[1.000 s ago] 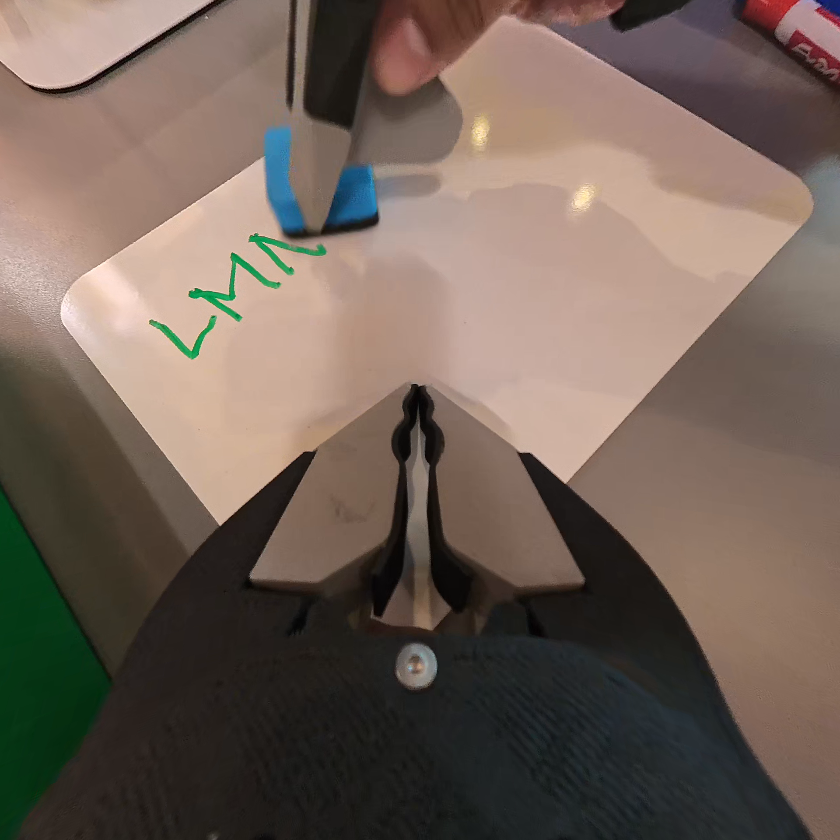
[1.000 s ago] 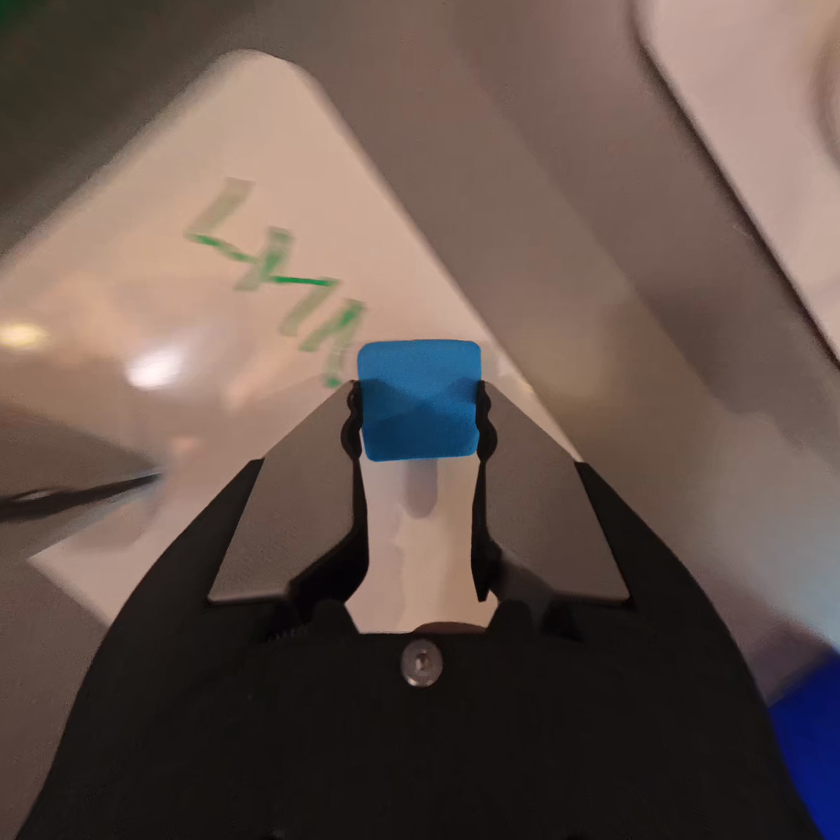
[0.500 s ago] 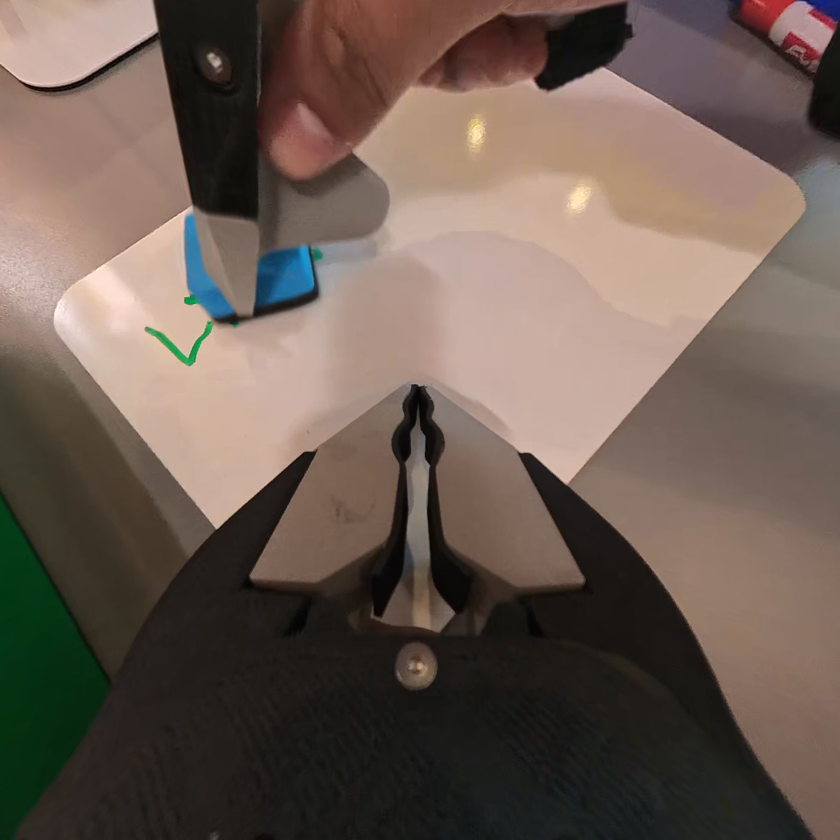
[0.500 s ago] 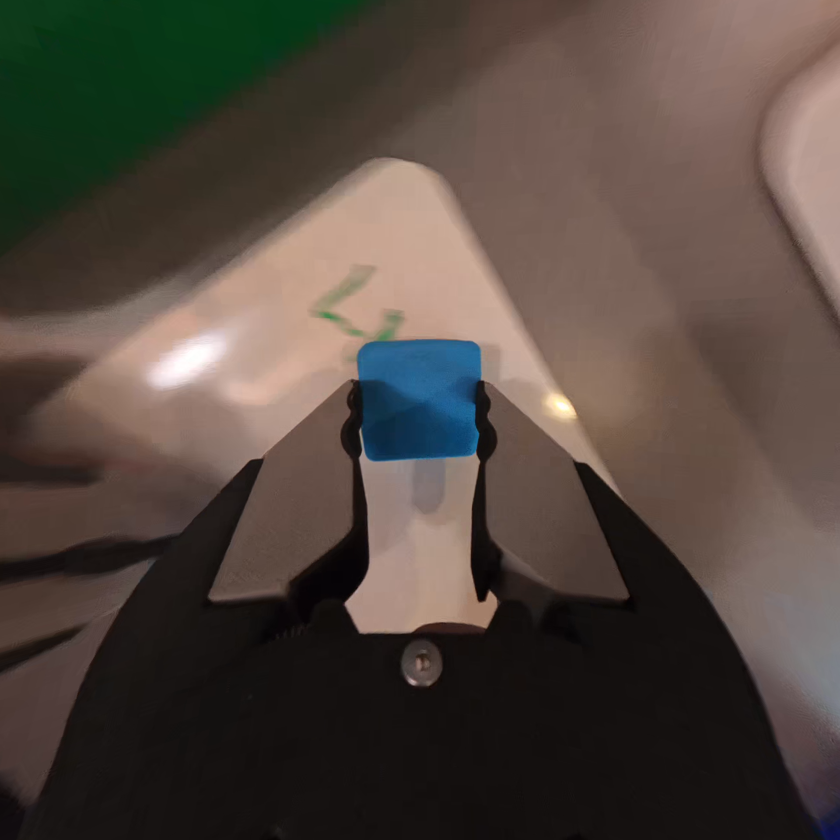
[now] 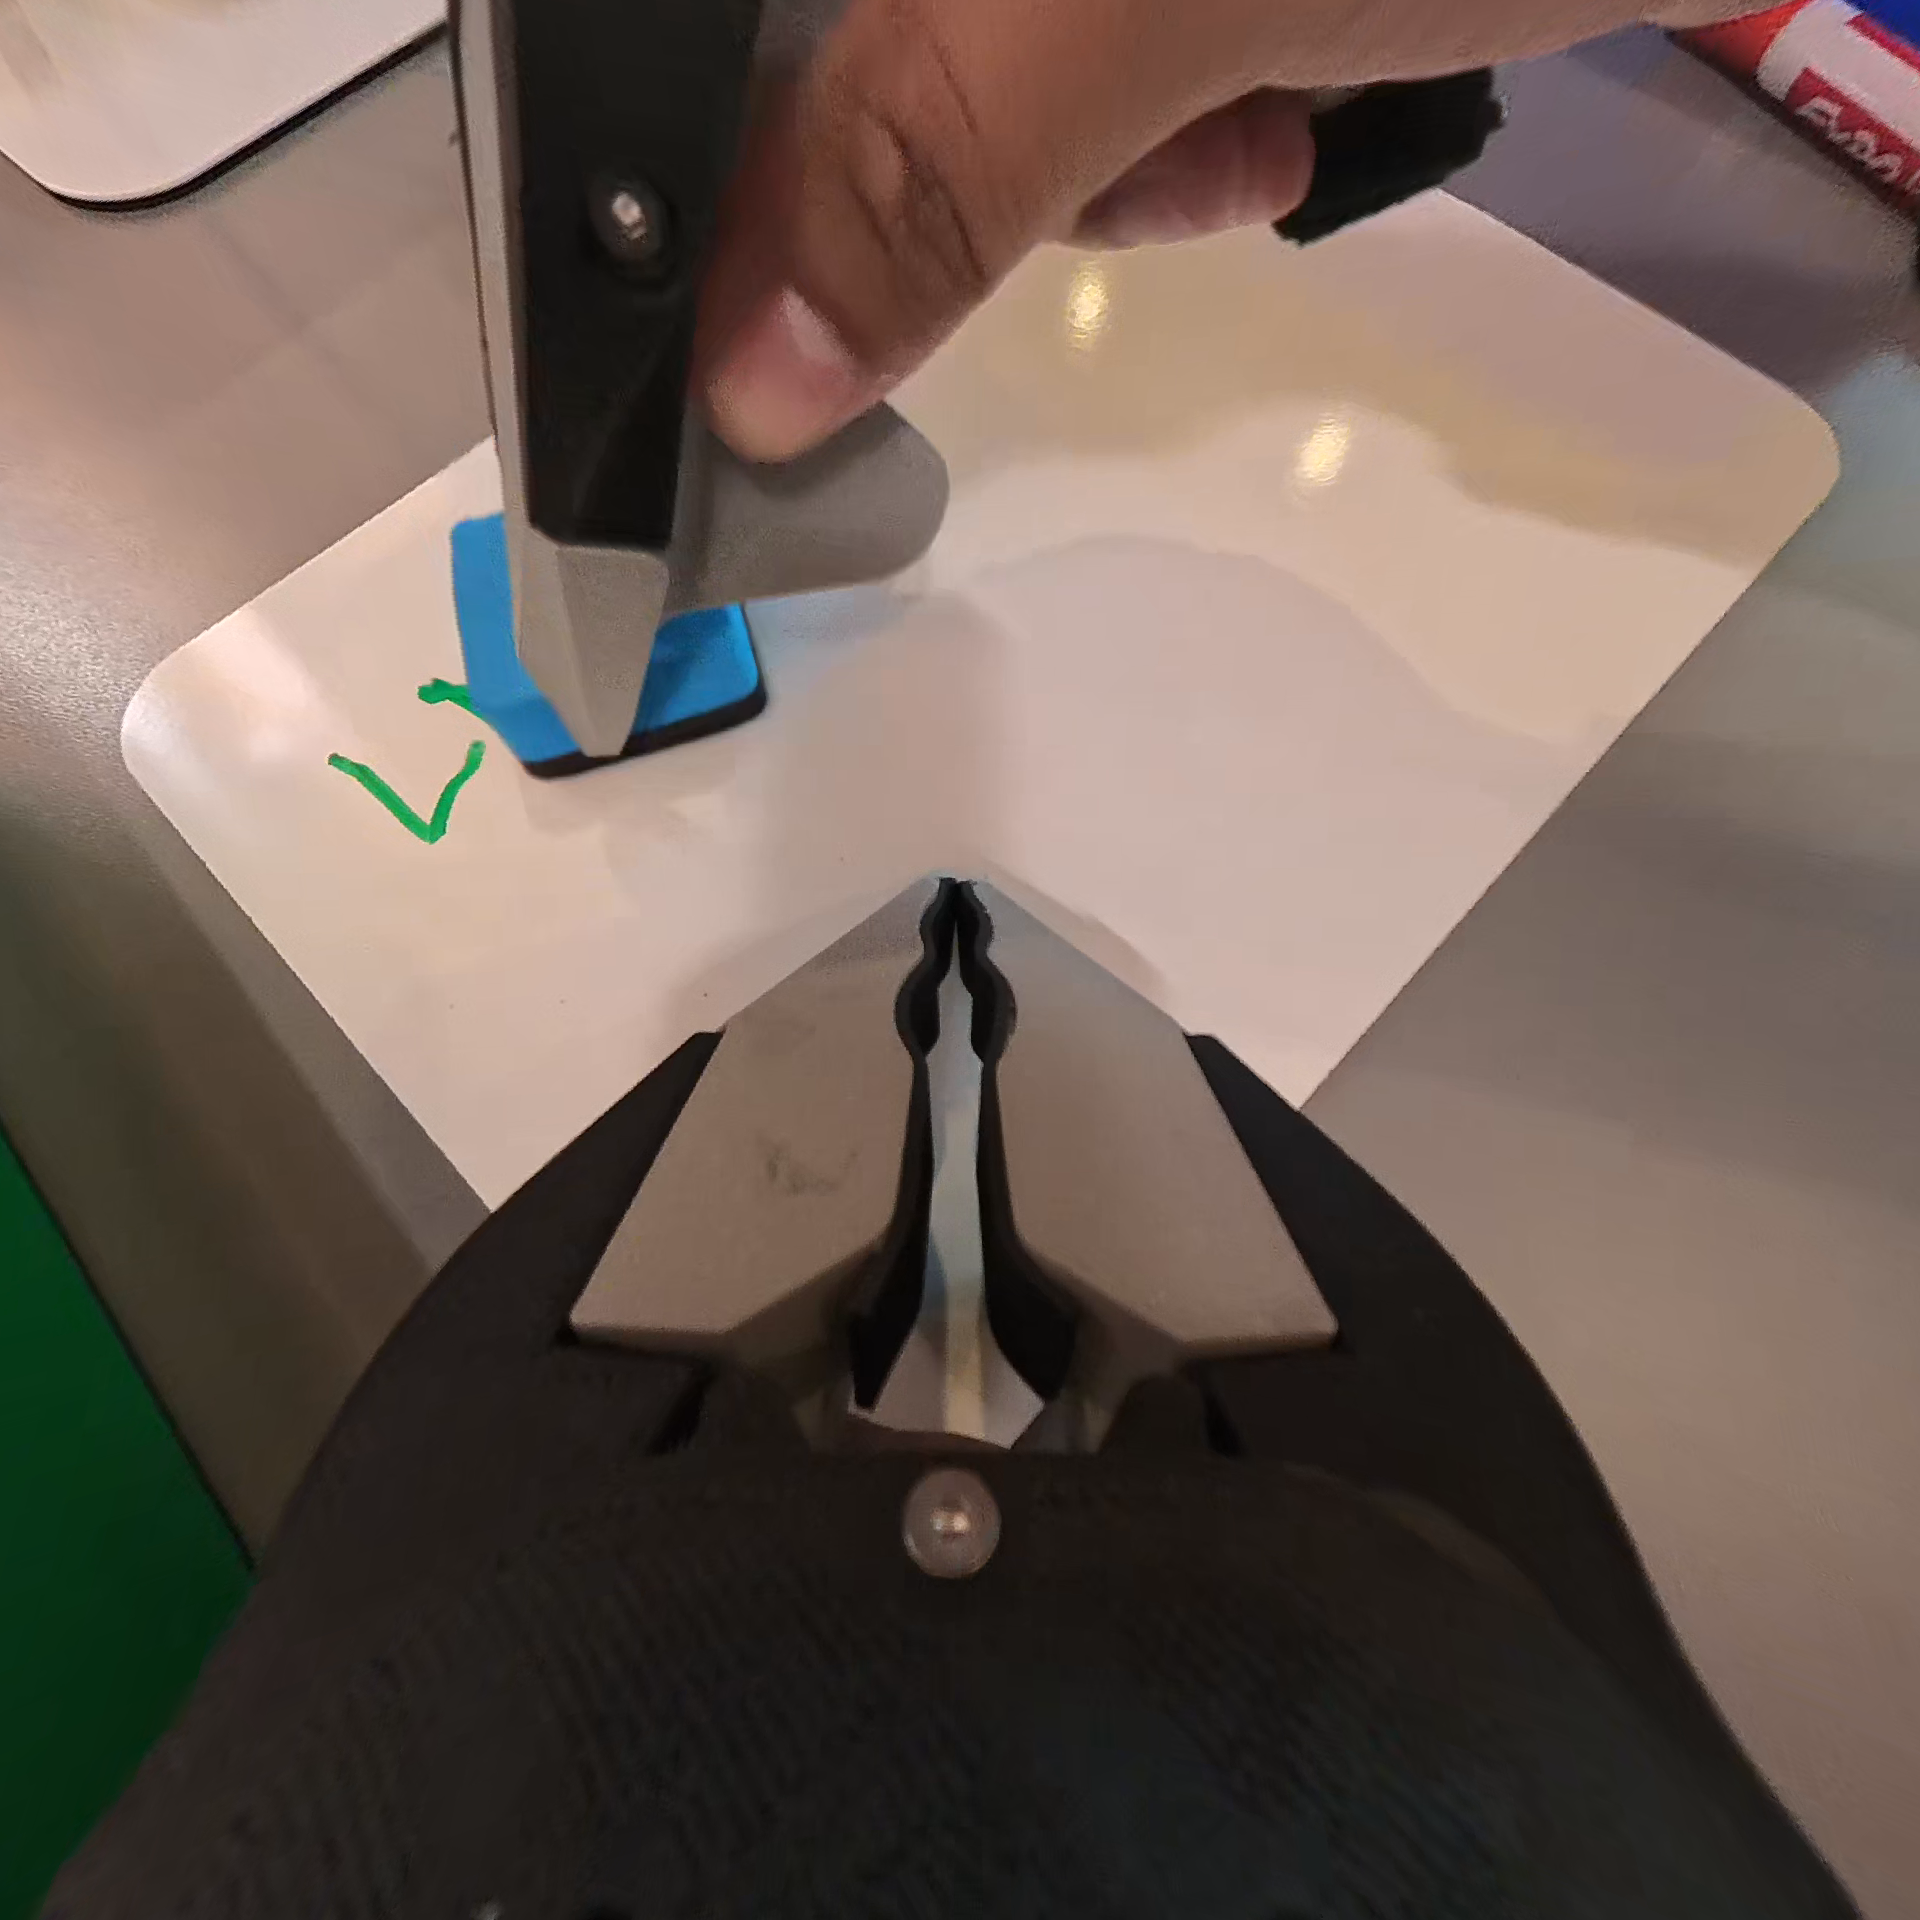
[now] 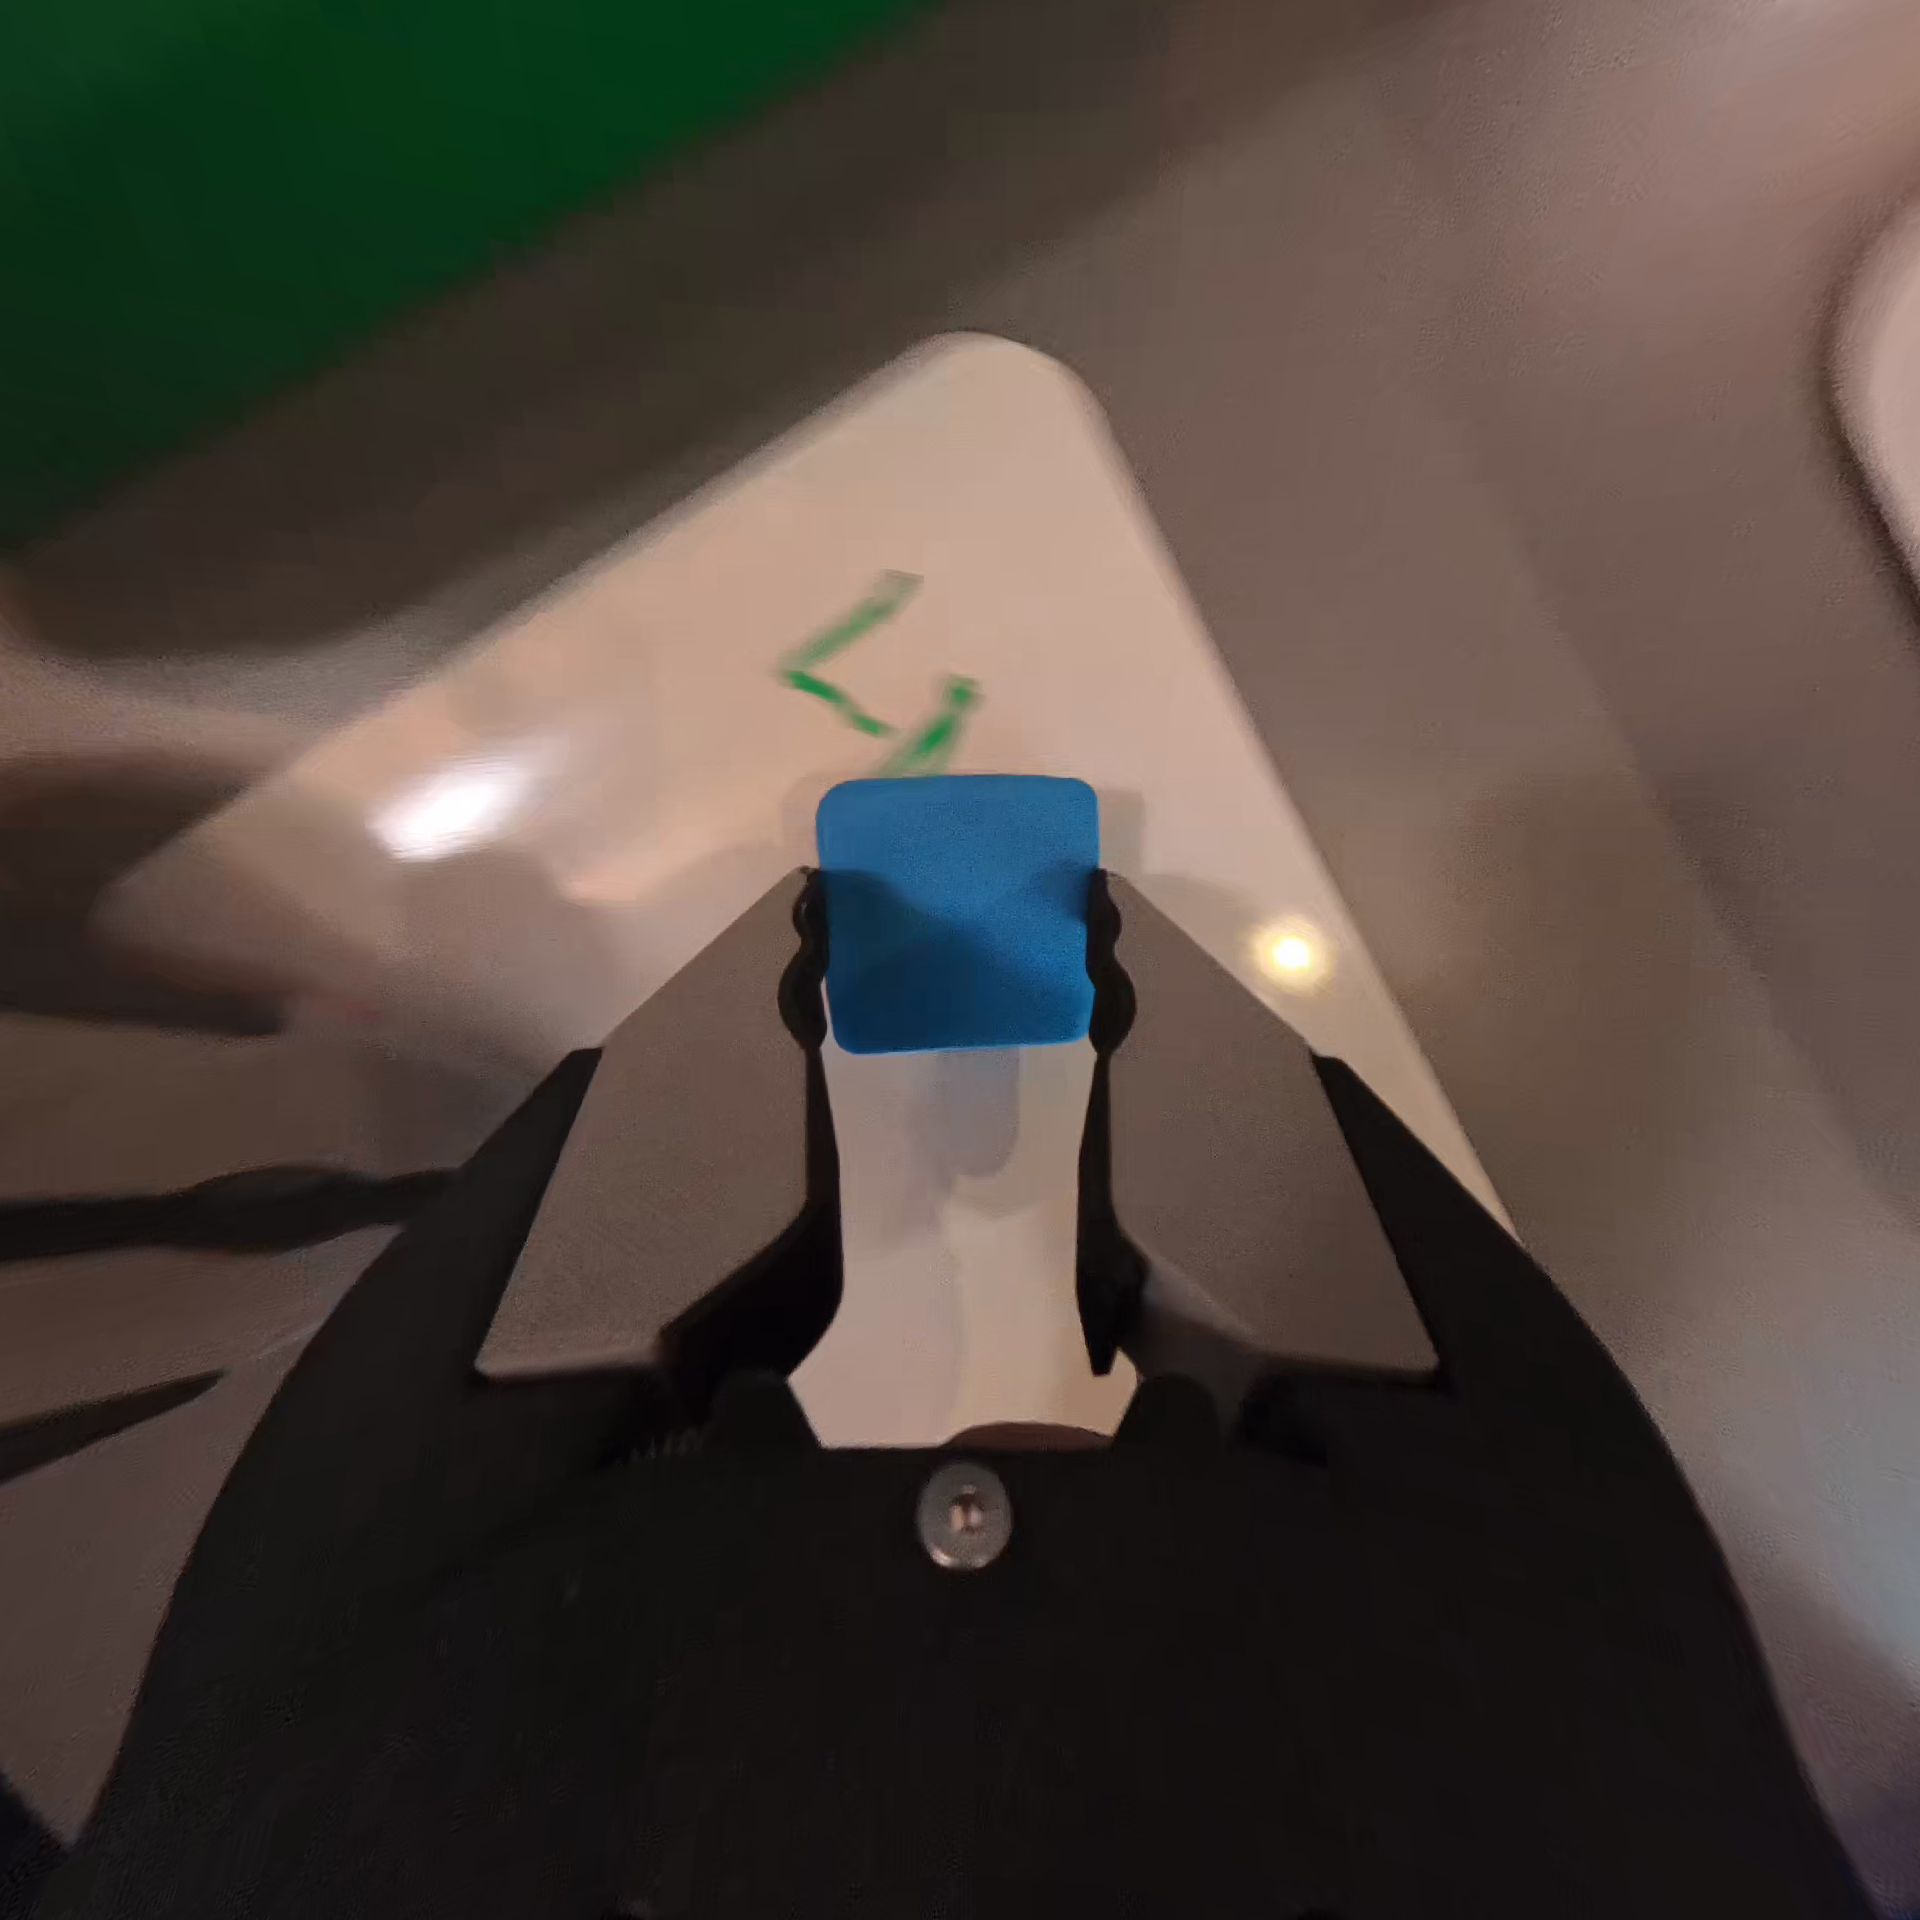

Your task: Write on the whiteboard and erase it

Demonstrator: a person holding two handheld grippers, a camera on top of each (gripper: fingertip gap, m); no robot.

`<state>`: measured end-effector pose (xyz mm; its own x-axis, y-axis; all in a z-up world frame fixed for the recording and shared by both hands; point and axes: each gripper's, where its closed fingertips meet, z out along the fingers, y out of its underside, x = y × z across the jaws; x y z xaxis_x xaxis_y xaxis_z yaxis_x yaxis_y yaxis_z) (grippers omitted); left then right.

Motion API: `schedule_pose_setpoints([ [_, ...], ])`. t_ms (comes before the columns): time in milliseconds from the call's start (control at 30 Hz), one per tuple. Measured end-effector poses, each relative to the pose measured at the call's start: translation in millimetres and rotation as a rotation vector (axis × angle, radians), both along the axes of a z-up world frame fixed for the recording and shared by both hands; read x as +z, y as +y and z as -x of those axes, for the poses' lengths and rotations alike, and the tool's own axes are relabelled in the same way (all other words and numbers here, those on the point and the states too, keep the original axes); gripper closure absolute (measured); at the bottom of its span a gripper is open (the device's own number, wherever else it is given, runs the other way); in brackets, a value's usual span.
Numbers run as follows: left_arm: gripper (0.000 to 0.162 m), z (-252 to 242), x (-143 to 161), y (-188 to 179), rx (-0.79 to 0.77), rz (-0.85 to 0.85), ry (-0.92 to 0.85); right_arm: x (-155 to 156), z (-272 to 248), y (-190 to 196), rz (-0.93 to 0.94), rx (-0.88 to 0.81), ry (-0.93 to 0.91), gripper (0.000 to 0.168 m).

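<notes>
You're working on a grey table, w/ the whiteboard lying flat on it, one rounded corner toward the left gripper. A second white board sits at the far left edge, and a red-and-blue marker lies off the far right corner, away from the action.

Your hand holds the right gripper nearly upright over the board's left part. Its fingers pinch the blue eraser from both sides, and the eraser's dark underside looks pressed flat on the board. The left gripper hangs over the near corner, fingers pressed together w/ nothing between them; whether its tips touch the board I can't tell.

Step in hand, imo: erasing. Most of the board reads clean; what's left is the green marks, one angled stroke plus a small scrap touching the eraser's left edge.

Next move calls for sliding the eraser left over those strokes, toward the board's left corner. Keep the pad flat and the pinch firm, since the right wrist view is blurred, which suggests fast motion. Watch the corner: run past it and you're rubbing table, not board.
</notes>
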<state>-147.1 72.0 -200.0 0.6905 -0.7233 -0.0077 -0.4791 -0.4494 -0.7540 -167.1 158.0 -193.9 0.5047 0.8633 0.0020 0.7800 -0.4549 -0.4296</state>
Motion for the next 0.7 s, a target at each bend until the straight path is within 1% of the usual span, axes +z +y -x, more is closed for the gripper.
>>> schedule_pose_setpoints([
  [33, 0.162, 0, 0, 0, -0.001, -0.005, 0.005, 0, -2, 3, -0.009, -0.018, -0.012, 0.120],
  [67, 0.162, 0, 0, 0, -0.001, -0.005, 0.005, -2, -23, 25, -0.079, -0.139, -0.114, 0.120],
  [100, 0.162, 0, 0, 0, -0.001, -0.001, 0.002, -1, -30, 36, -0.126, -0.173, -0.149, 0.121],
  [133, 0.162, 0, 0, 0, -0.001, -0.001, 0.001, -2, -19, 31, -0.094, -0.137, -0.104, 0.121],
  [167, 0.162, 0, 0, 0, -0.001, -0.003, 0.003, -2, -7, 20, -0.048, -0.064, -0.064, 0.121],
  [200, 0.162, 0, 0, 0, -0.002, -0.005, 0.005, -1, -8, 17, -0.029, -0.045, -0.092, 0.120],
  [267, 0.162, 0, 0, 0, -0.002, 0.003, -0.003, -2, -29, 36, -0.082, -0.156, -0.212, 0.120],
  [300, 0.162, 0, 0, -1, -0.001, 0.009, -0.008, -2, -21, 33, -0.075, -0.138, -0.182, 0.120],
  [333, 0.162, 0, 0, -1, -0.002, 0.010, -0.010, -2, -5, 19, -0.041, -0.060, -0.116, 0.120],
  [367, 0.162, 0, 0, -1, -0.003, 0.008, -0.008, -2, 3, 7, -0.029, 0.011, -0.099, 0.120],
  [400, 0.162, 0, 0, -1, -0.004, 0.007, -0.007, -2, -1, 10, -0.047, 0.006, -0.120, 0.120],
  [433, 0.162, 0, 0, -1, -0.004, 0.008, -0.008, -2, -16, 25, -0.076, -0.089, -0.174, 0.120],
  [467, 0.162, 0, 0, -1, -0.002, 0.010, -0.010, -2, -22, 32, -0.079, -0.147, -0.176, 0.120],
  [500, 0.162, 0, 0, -1, -0.001, 0.010, -0.010, -2, -17, 29, -0.089, -0.117, -0.158, 0.120],
  [567, 0.162, 0, 0, -1, -0.005, 0.005, -0.005, -2, -1, 4, -0.072, 0.036, -0.107, 0.120],
  [600, 0.162, 0, 0, -1, -0.006, 0.006, -0.006, -2, -4, 5, -0.083, 0.035, -0.110, 0.120],
  [667, 0.162, 0, 0, -1, 0.000, 0.012, -0.012, -1, -30, 29, -0.144, -0.128, -0.177, 0.120],
  [700, 0.162, 0, 0, -1, 0.001, 0.013, -0.012, -1, -32, 33, -0.192, -0.121, -0.183, 0.120],
])
